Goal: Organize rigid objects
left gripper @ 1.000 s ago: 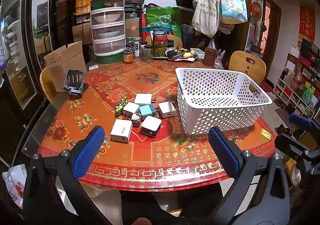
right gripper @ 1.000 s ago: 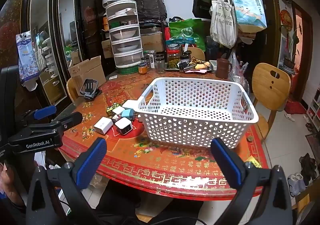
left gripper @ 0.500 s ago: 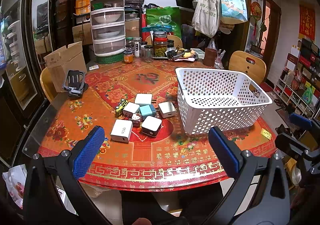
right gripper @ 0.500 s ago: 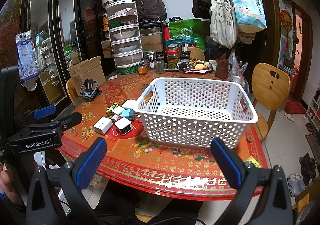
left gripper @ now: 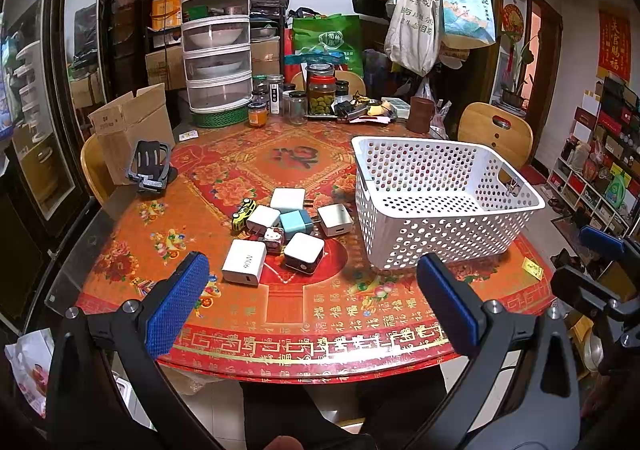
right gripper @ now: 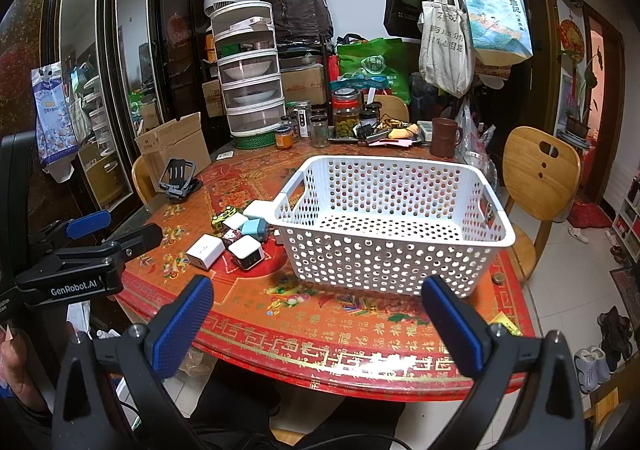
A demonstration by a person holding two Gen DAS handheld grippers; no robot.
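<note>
Far left in my right wrist view, the body of the left gripper [right gripper: 116,234] carries white lettering "GenRobot.AI". Its blue-padded fingers are spread wide and hold nothing; in its own view the left gripper [left gripper: 312,302] hangs over the near edge of the round red table with gold characters [left gripper: 320,326].

The task's things lie beyond and between those fingers, clear of both pads:
- flat white rectangular charger block [left gripper: 244,261], printed "90W", nearest the left pad [left gripper: 176,310];
- small cube with a Hello Kitty face [left gripper: 273,239], just behind it;
- white-topped square charger with a dark base [left gripper: 304,252], to its right;
- light blue plastic charger cube [left gripper: 295,221] in the middle of the cluster;
- yellow and black toy car [left gripper: 244,209] at the far left of the cluster.

Right of the cluster sits the white perforated plastic basket [left gripper: 440,206], empty, near but not touching the chargers.

My right gripper [right gripper: 316,316] is also wide open and empty, at the near table edge, with the basket [right gripper: 392,226] straight ahead between its fingers.

Far right wall: a red hanging with gold Chinese characters [left gripper: 614,42]; I cannot read them reliably.
</note>
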